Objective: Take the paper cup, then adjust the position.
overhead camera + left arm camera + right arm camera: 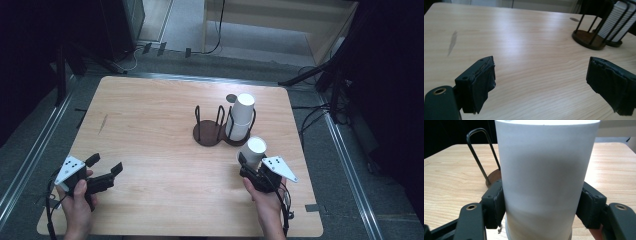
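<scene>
Between the right gripper's (pixel 248 166) clenched fingers (pixel 494 203), an upside-down white paper cup (pixel 544 177), pads on both sides; left gripper (pixel 106 167) spread, empty

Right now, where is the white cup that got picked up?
In the high view, the white cup is on the table's right side, clamped upside down in the right gripper, just in front of the wire holder that carries the cup stack.

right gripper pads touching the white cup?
Touching. The right gripper view shows the right gripper with both pads pressed flat against the white cup, no gap.
</scene>
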A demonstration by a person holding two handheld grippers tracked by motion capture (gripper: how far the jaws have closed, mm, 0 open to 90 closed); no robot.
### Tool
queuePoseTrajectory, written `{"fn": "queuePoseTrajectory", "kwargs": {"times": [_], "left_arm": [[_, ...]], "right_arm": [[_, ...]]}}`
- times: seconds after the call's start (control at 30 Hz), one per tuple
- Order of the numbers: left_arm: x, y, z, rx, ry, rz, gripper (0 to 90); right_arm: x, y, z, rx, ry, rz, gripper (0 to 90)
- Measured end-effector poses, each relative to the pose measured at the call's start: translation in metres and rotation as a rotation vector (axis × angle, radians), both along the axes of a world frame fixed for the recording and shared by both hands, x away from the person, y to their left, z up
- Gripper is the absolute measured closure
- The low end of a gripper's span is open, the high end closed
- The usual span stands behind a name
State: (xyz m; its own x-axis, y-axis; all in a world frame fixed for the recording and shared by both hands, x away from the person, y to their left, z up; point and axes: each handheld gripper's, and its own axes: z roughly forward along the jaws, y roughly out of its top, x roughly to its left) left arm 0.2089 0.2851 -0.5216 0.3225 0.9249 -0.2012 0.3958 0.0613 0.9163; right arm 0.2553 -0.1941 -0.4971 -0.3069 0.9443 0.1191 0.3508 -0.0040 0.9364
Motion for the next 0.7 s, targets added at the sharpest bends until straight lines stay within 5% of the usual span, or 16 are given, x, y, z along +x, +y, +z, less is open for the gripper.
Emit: {"fn": "queuePoseTrajectory", "kwargs": {"times": [0.37,0.7], "left_arm": [[0.015,-0.043,0.027,-0.022,-0.043,-0.077,8.9],[0.027,-0.072,0.021,-0.031,-0.018,-0.190,8.9]], "right_arm": [[-0.002,0.007,-0.002,-0.015,-0.007,-0.014,32.3],[-0.005,0.033,-0.015,-0.056,0.008,0.025,32.7]]}}
